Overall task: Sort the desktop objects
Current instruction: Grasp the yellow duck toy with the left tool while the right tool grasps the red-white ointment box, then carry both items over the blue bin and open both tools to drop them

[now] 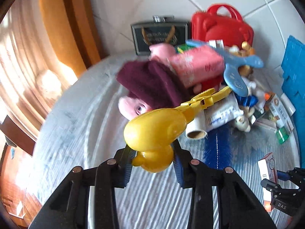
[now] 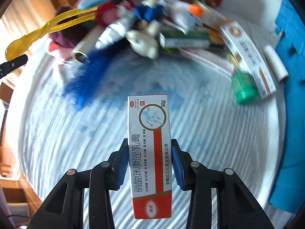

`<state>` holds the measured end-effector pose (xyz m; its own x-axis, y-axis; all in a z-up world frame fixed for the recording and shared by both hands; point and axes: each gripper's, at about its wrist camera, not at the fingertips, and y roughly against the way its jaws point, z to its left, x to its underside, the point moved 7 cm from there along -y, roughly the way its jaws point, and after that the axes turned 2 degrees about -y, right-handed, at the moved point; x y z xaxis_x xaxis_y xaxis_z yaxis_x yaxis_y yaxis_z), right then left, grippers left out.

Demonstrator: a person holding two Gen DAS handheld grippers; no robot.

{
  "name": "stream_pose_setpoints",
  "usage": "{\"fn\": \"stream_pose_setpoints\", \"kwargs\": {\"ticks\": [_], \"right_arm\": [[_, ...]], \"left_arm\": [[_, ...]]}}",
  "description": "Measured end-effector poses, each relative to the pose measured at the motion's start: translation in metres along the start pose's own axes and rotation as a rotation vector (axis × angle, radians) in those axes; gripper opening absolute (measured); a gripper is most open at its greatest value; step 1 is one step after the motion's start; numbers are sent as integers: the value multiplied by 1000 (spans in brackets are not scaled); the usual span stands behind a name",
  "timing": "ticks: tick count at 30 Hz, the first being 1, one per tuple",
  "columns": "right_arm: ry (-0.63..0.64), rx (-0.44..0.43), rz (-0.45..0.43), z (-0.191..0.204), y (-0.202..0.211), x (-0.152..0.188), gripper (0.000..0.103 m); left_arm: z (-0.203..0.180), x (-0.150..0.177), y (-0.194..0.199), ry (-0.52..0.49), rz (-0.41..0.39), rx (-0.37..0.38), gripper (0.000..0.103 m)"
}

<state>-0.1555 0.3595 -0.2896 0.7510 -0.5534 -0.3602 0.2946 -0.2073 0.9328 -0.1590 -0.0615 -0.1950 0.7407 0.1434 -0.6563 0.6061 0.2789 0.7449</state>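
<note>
A pale striped bedsheet (image 2: 80,152) carries a blue brush (image 2: 89,72), green bottle (image 2: 246,90) and piled toys (image 2: 144,40).

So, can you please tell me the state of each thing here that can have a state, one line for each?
left gripper: shut on the yellow duck-shaped tongs, lifted off the cloth
right gripper: shut on the white and red ointment box, held lengthwise
red carry case: closed, standing upright
blue brush: lying flat
green bottle: lying on its side
</note>
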Motion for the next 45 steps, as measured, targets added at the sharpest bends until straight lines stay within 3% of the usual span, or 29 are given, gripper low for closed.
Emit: {"fn": "stream_pose_setpoints", "kwargs": {"ticks": [5, 9, 14, 20, 26, 30, 35, 39, 40, 41, 45], "right_arm": [[49, -31, -113, 22, 44, -19, 41], [89, -49, -253, 50, 90, -52, 41], [99, -31, -400, 61, 142, -85, 41], [24, 102, -592, 8, 236, -109, 41], [-105, 279, -687, -77, 322, -102, 41], [-217, 422, -660, -156, 360, -90, 41], [-321, 523, -568, -241, 370, -58, 41], [-373, 542, -514, -291, 363, -24, 41], [-381, 545, -504, -297, 364, -16, 41], [-435, 603, -479, -306, 364, -7, 41], [-468, 610, -430, -332, 352, 24, 41]], "left_arm": [[18, -17, 39, 40, -75, -45, 35], [27, -30, 70, 76, -147, -58, 34], [17, -53, 109, 95, -253, -40, 34], [-56, -100, 158, 43, -378, 111, 34], [-163, -142, 198, 9, -445, 279, 34], [-238, -163, 227, -33, -481, 350, 34], [-332, -170, 249, -113, -462, 444, 34], [-397, -160, 244, -189, -379, 502, 34], [-411, -155, 243, -216, -355, 505, 34], [-424, -149, 243, -248, -335, 505, 34], [-465, -124, 245, -333, -254, 507, 34]]}}
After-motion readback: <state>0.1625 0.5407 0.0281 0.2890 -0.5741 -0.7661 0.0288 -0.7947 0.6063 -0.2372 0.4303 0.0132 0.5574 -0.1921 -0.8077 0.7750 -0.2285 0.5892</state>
